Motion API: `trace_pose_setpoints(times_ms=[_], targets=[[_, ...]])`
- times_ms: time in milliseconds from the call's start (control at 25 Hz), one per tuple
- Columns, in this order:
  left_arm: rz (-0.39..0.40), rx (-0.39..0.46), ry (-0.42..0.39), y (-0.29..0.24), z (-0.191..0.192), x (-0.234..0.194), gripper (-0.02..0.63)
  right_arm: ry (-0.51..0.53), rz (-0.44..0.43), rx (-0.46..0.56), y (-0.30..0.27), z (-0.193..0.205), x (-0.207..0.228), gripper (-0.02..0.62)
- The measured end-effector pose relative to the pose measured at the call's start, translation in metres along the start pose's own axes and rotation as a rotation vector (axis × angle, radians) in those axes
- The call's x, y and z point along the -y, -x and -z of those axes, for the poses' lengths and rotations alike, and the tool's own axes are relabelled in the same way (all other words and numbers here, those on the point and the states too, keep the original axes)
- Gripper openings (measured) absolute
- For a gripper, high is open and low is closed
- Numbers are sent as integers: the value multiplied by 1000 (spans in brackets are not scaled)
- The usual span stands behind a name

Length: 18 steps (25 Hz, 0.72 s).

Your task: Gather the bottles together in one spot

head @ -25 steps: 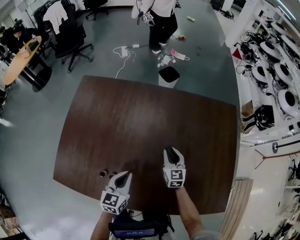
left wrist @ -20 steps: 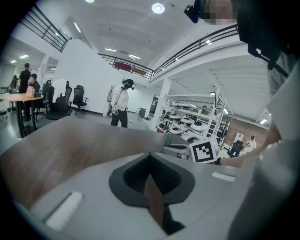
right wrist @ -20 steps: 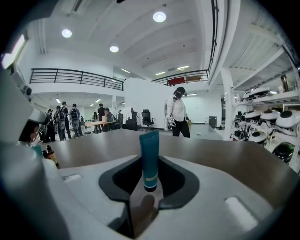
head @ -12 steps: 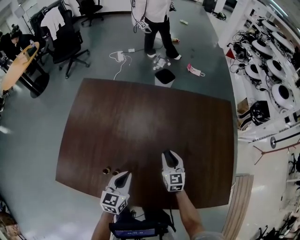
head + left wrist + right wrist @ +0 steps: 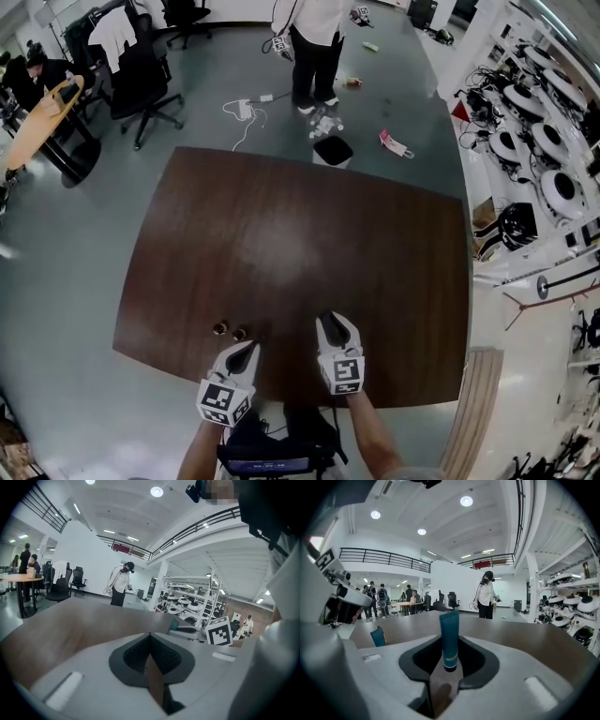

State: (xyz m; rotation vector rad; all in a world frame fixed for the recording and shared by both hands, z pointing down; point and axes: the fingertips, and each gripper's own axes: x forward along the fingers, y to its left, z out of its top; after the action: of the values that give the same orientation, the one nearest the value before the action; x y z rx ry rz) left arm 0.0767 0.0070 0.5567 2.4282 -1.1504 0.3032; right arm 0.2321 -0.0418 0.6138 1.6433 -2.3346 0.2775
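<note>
Two bottles (image 5: 220, 328) together on table (image 5: 291, 225)

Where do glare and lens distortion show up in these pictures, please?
Head view: a pale sheen on the table, its edges bowed. Left gripper view: black vignetted corners. Right gripper view: ceiling lights flare, the teal tube is sharp.
</note>
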Motion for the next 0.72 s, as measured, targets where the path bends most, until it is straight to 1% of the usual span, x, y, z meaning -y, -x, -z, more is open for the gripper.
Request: trace_pose_setpoints(times_ms=[360,720], targets=[[-21,-11,2,27,16,-8,2,-11,-68,15,9,3,-44,106],[-37,-6,13,37,25,-7,2,22,-147,7,15,11,-72,104]])
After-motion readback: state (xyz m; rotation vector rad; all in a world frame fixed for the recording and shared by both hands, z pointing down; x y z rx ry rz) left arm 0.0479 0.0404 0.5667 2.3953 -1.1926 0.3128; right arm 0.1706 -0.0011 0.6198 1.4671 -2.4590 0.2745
